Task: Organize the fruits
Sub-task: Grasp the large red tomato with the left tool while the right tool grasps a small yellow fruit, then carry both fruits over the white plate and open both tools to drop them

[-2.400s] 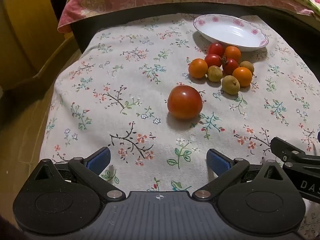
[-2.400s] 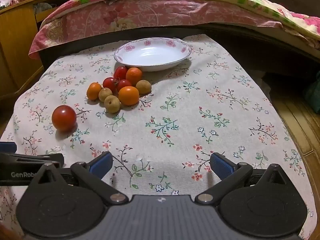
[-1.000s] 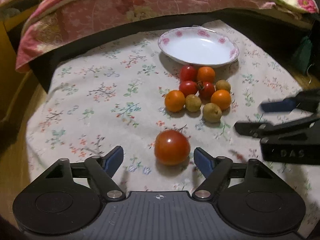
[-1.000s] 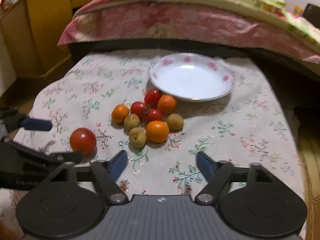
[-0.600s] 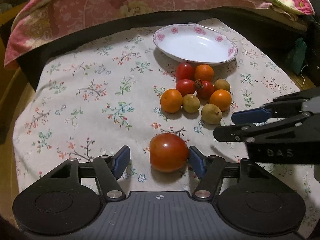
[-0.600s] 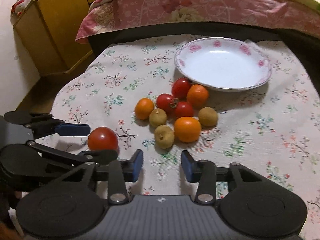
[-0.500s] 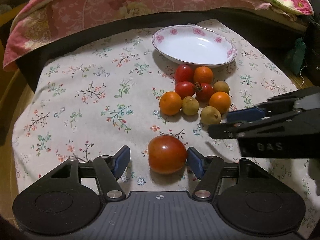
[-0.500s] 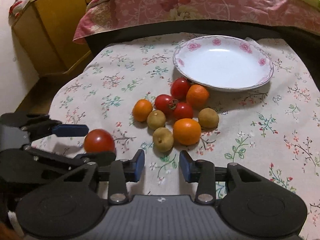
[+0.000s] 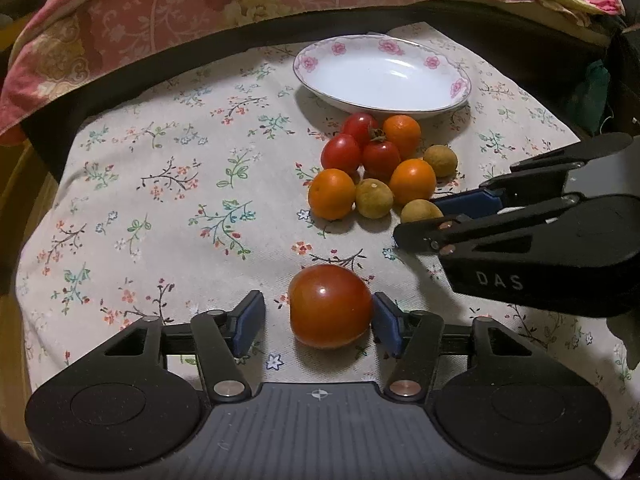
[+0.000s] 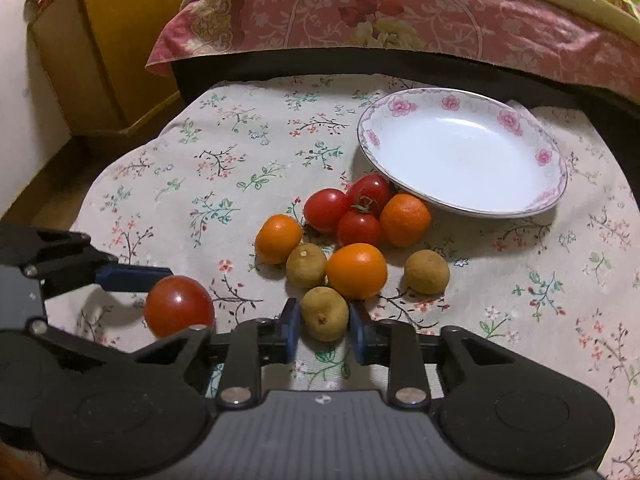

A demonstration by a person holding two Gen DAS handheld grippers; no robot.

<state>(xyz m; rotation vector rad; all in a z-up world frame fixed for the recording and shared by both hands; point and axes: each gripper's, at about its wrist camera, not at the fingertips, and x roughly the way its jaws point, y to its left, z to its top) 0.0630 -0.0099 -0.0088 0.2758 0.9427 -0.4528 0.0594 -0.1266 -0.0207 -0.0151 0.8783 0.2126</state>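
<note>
A big red tomato (image 9: 330, 306) lies on the flowered cloth between the fingers of my left gripper (image 9: 318, 326). The right pad touches it; the left pad stands a little off, so the gripper is open. It also shows in the right wrist view (image 10: 178, 306). My right gripper (image 10: 325, 330) straddles a small brown fruit (image 10: 325, 314), its pads close on either side, still open. Behind lie a cluster of small red tomatoes (image 10: 326, 210), oranges (image 10: 356, 270) and brown fruits (image 10: 426, 272). An empty white flowered plate (image 10: 536, 204) sits beyond them.
The cloth-covered table (image 9: 160, 200) ends near a dark bed frame with a pink quilt (image 9: 200, 20) behind. A yellow wooden cabinet (image 10: 100, 52) stands at the left. The two grippers are close side by side.
Both grippers moved forward and narrowed. The left now has the big tomato between its fingers; the right has come around the nearest brown fruit.
</note>
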